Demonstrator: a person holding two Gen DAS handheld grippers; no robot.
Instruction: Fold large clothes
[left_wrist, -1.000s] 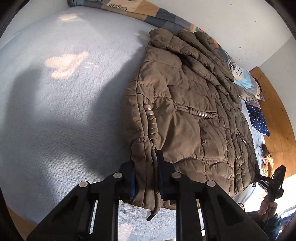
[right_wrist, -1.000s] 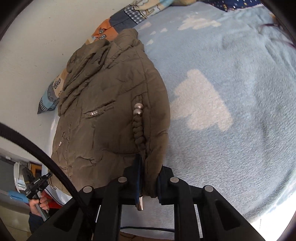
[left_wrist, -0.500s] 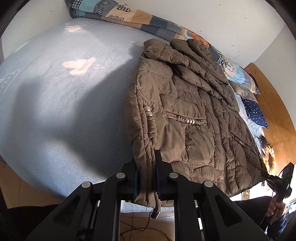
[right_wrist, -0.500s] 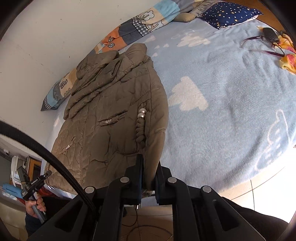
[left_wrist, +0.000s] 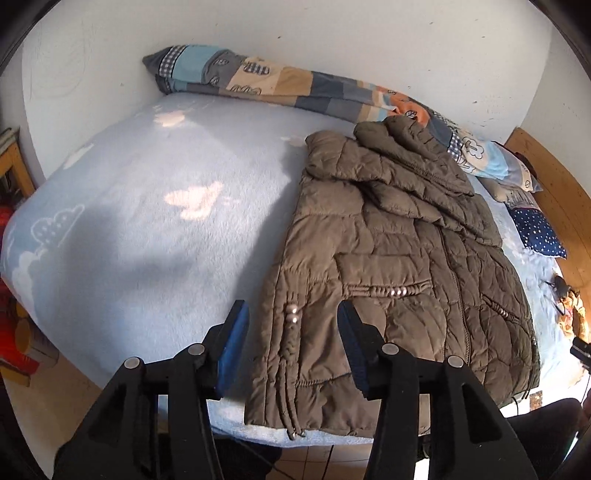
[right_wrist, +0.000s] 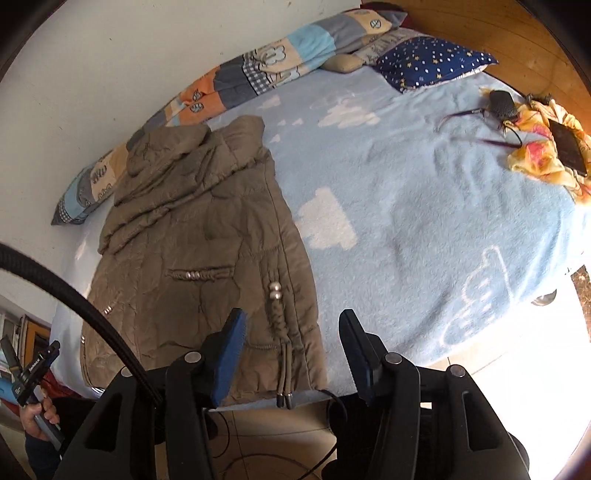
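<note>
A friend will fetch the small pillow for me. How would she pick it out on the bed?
Look along the light blue blanket to the wooden headboard. There lies the small pillow, beside the patchwork quilt by the wall. It alone is dark navy with white stars and dots.

Bright daylight blows out the lower right; soft shadows, strong fisheye edge curvature.

Bed covered by a light-blue fleece blanket (right_wrist: 424, 206) with white cloud prints. Patchwork quilt (left_wrist: 280, 83) rolled along the white wall (left_wrist: 369, 40), 12 o'clock edge of bed. Navy star-print pillow (right_wrist: 432, 62) at 1 o'clock, against the wooden headboard (right_wrist: 517, 33). Yellow patterned cloth (right_wrist: 539, 155) at 2 o'clock, dark phone (right_wrist: 567, 147) lying on it; glasses (right_wrist: 476, 116) just beside. Tiled floor (right_wrist: 266, 428) at 6 o'clock.
</note>
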